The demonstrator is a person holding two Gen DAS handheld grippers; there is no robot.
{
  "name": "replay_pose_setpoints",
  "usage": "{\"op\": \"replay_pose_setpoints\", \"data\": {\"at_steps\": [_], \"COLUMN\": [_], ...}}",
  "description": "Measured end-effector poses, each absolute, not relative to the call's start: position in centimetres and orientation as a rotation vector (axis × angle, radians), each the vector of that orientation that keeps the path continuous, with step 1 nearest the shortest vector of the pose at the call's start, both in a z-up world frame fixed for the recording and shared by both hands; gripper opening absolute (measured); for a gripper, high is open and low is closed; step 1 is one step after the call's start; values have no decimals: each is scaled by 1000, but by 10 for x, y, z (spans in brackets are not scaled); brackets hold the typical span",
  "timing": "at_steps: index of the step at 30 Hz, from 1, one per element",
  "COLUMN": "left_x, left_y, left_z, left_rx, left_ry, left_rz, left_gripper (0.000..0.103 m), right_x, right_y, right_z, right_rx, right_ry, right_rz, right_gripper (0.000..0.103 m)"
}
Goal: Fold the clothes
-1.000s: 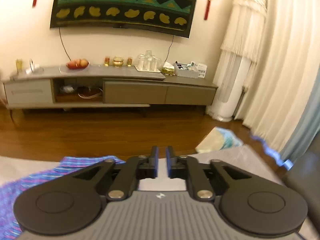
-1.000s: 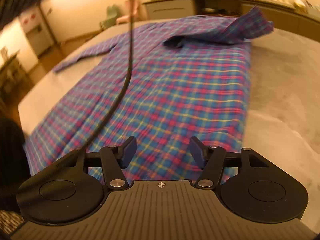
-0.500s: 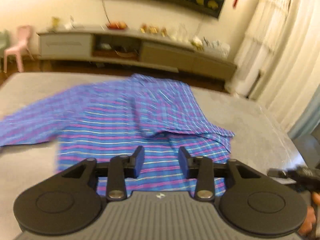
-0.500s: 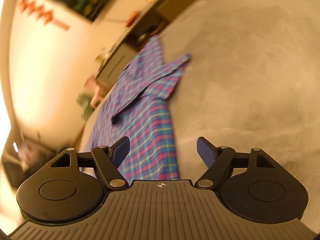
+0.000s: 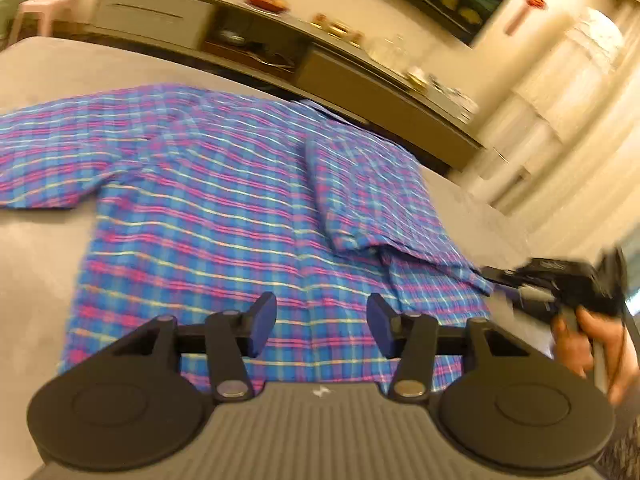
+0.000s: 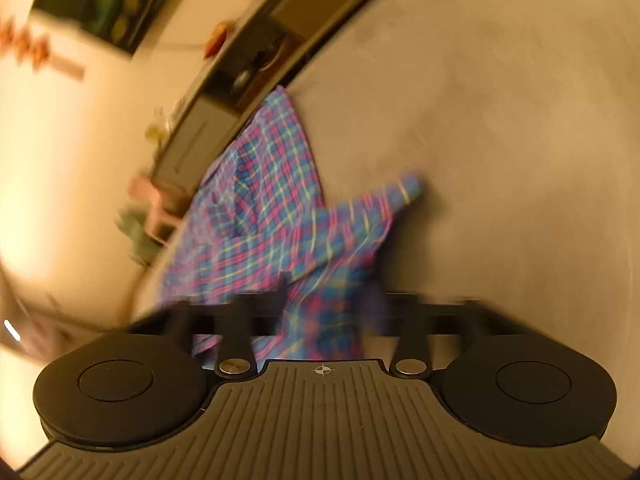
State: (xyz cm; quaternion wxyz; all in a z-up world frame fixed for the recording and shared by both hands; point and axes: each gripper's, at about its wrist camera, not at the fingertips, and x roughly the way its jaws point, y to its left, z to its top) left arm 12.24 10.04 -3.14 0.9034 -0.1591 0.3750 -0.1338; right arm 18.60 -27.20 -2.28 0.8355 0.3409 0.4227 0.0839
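**Right sleeve lies folded in, left sleeve spread**

The left tool [image 5: 322,322] hangs released over the shirt [image 5: 224,216] hem. The right tool [image 6: 320,300] is blurred among cloth; I cannot tell its grip. The shirt lies flat on the grey bed [image 5: 36,264], one sleeve [image 5: 372,200] across its body, likely to narrow it.

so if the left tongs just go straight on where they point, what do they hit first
Most likely the plaid shirt: the open left tongs aim at its near hem on the grey surface. Depth is unclear.

Motion blur smears the right gripper [image 6: 326,312], its fingertips lost against the plaid shirt [image 6: 276,216].
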Motion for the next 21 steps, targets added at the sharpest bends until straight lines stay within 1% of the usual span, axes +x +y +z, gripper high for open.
{"op": "replay_pose_setpoints", "data": {"at_steps": [2,5,8,9,13,16,21], "left_x": [127,134,135,134,129,125,128], "left_y": [98,94,87,83,68,66,64], "left_z": [-39,-49,-54,-53,-54,-54,-52], "left_rx": [-317,-298,-264,-247,-182,-168,-179], "left_ry": [798,833,851,850,848,845,830], "left_rz": [-285,-298,-311,-316,-324,-316,-315], "left_gripper": [49,49,49,49,49,49,50], "right_x": [198,208,213,217,227,232,220], "right_y": [-262,-251,-244,-239,-206,-176,-126], "right_z": [-4,35,73,78,77,75,84], "right_rx": [564,360,222,181,-46,-165,-257], "right_ry": [856,741,623,623,678,649,582], "right_rz": [152,94,40,46,38,-6,81], "right_gripper": [0,0,0,0,0,0,0]}}
